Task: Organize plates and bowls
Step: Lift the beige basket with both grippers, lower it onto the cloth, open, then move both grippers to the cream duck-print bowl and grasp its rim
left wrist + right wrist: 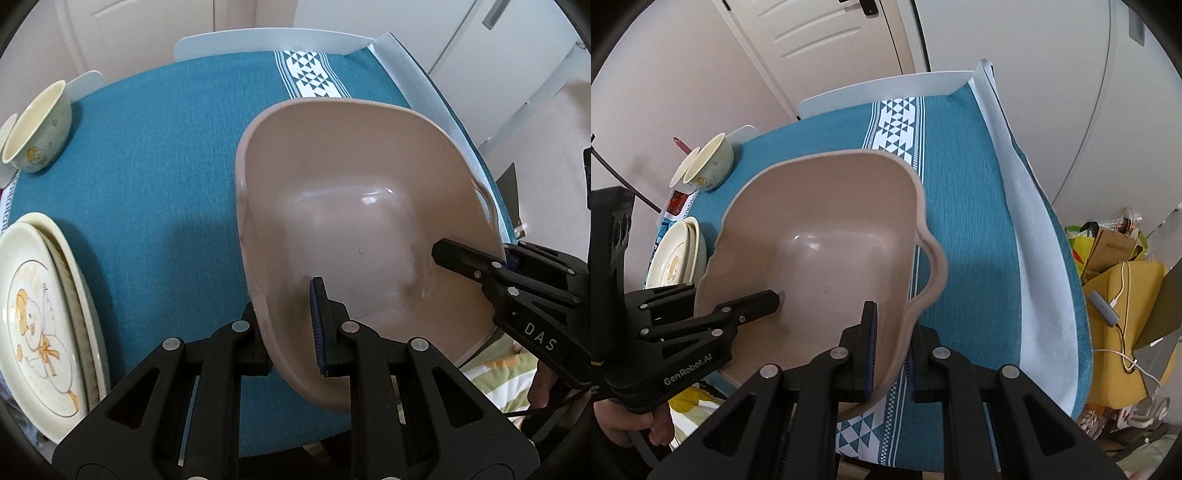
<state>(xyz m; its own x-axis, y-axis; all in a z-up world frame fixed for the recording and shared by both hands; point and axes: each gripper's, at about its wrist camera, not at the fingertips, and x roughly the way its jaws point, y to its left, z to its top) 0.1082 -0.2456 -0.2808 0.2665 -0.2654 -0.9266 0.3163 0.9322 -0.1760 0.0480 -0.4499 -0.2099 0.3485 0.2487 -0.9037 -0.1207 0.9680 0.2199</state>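
Both tongs are clamped on one beige plastic basin [354, 206], each on an opposite side of its rim. Left tongs [291, 328] have pinched the basin's wall near the left rim, one blue-padded finger inside and the other outside, closed tight on the plastic. Right tongs [890, 350] grip the opposite wall the same way, just below the looped handle [932, 269] that bulges from the rim. Each pair of tongs shows in the other's view, reaching in over the far rim: the right tongs [476, 258] and the left tongs [750, 306].

The basin is empty and tilted, hanging over a teal cloth [155, 155] with a white patterned band [306, 74] that covers the bench. Whether its underside touches the cloth is hard to judge from these angles.

Off to the left on the bench lie stacked cream plates [40, 314], the top one printed with a yellow cartoon figure. Farther back stands a cream bowl [40, 129], with a second bowl [683, 166] tucked just beside it in the right view. A hand [646, 424] holds the left tongs' grip, low in the right view. Yellow bags and a cardboard box [1112, 251] sit past the bench's right edge.
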